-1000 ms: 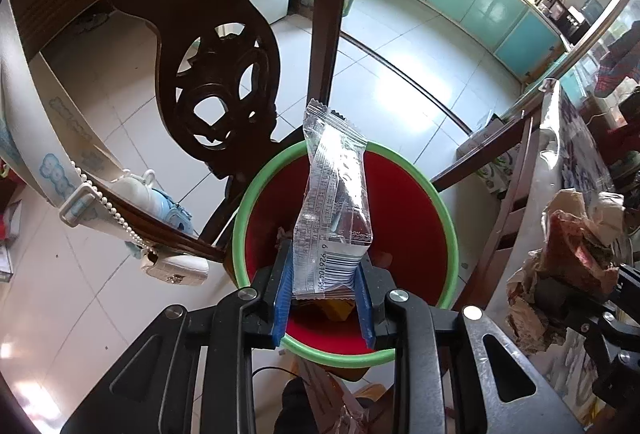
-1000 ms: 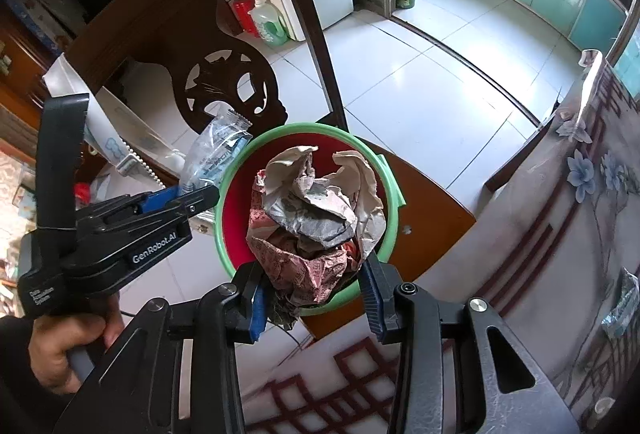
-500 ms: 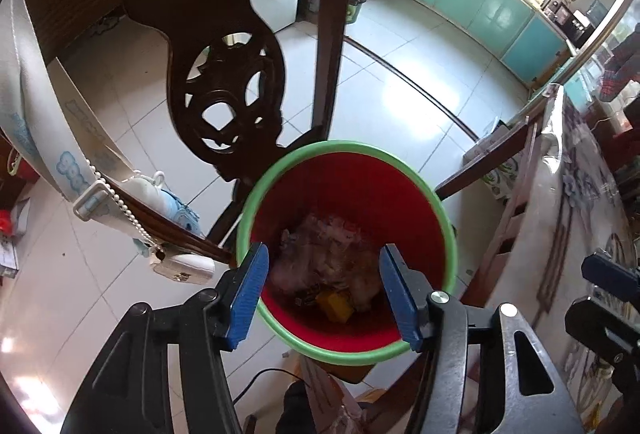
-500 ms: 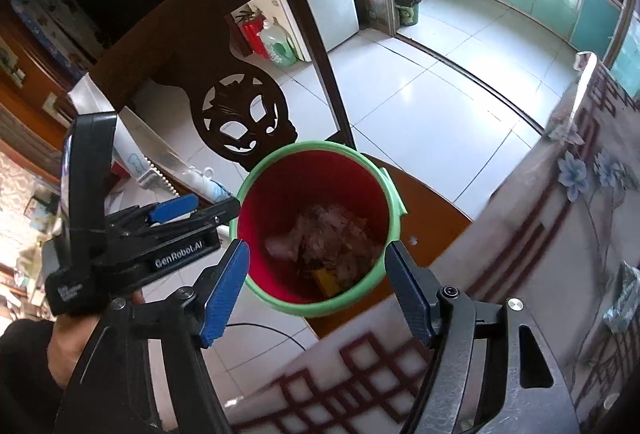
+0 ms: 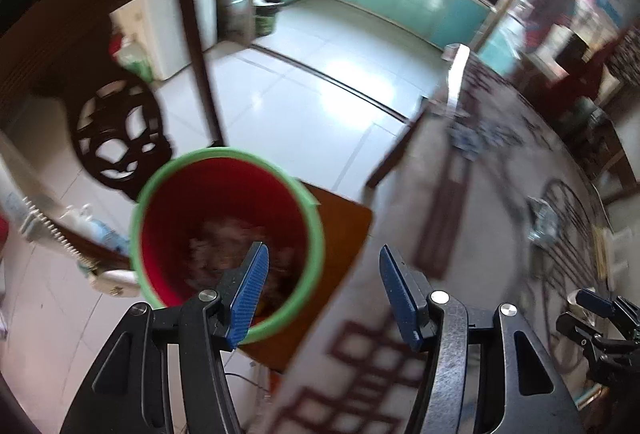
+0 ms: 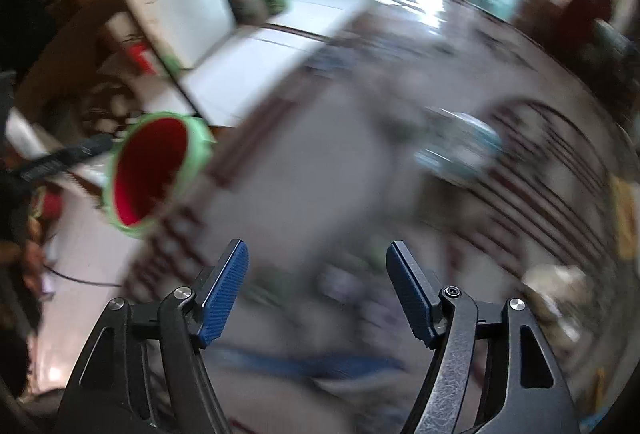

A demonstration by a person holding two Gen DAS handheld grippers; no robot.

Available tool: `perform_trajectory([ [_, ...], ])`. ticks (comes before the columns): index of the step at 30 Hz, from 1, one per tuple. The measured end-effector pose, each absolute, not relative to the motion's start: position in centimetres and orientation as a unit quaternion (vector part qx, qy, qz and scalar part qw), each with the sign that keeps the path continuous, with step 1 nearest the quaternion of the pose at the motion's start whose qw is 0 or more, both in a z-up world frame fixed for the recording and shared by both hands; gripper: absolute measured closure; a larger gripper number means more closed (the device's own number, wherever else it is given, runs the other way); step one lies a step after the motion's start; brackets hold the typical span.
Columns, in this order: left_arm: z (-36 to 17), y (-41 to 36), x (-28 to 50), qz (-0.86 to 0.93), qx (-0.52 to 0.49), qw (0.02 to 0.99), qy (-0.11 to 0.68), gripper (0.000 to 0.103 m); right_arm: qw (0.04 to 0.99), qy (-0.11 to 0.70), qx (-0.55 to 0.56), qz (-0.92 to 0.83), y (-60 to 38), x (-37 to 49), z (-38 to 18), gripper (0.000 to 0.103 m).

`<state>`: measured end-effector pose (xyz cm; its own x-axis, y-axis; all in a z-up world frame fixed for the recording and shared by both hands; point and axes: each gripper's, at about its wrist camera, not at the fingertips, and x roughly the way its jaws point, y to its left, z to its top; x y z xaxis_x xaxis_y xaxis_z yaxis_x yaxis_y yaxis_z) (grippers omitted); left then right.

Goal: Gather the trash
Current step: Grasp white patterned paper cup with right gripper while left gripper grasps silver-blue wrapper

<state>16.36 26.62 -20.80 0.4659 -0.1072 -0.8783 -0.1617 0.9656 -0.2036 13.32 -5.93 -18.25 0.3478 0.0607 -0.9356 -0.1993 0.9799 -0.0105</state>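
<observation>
both pics are pretty smeared, so only the big stuff reads. my left gripper (image 5: 322, 288) has its blue pads spread wide with nothing between them. it's pointing down and forward, with the left pad over the near rim of the red bucket (image 5: 228, 230) and the right pad over the edge of the patterned table (image 5: 460, 234). the bucket has a green rim and sits on a wooden chair seat (image 5: 340, 230) just beside the table edge, carved chair back (image 5: 116, 137) behind it. there's crumpled trash (image 5: 228, 246) in the bottom of the bucket, too blurry to say what exactly.

my right gripper (image 6: 316, 294) is also wide apart and not holding anything, hanging over the table, angled down at the tablecloth. from that side the bucket (image 6: 154, 173) is off to the far left, well apart from the pads. a blurry pale-blue wrapper-ish thing (image 6: 460, 149) lies on the table ahead of the right gripper, can't tell what it is. the right gripper's tip (image 5: 592, 318) pokes into the left view at the lower right.
</observation>
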Motion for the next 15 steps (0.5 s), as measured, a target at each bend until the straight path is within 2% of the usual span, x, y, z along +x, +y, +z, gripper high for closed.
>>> perform_trajectory([
  [4, -20.1, 21.3, 16.9, -0.021, -0.122, 0.846, 0.519, 0.046, 0.820, 0.568, -0.066, -0.010, -14.8, 12.1, -17.5, 0.022],
  [9, -18.7, 14.2, 17.3, -0.066, -0.109, 0.848, 0.515, 0.046, 0.805, 0.588, -0.057, -0.055, -22.8, 12.1, -18.3, 0.019],
  [15, -18.0, 6.6, 17.4, -0.103, -0.079, 0.845, 0.519, 0.046, 0.776, 0.629, -0.027, -0.031, -26.3, 13.1, -22.0, 0.019],
])
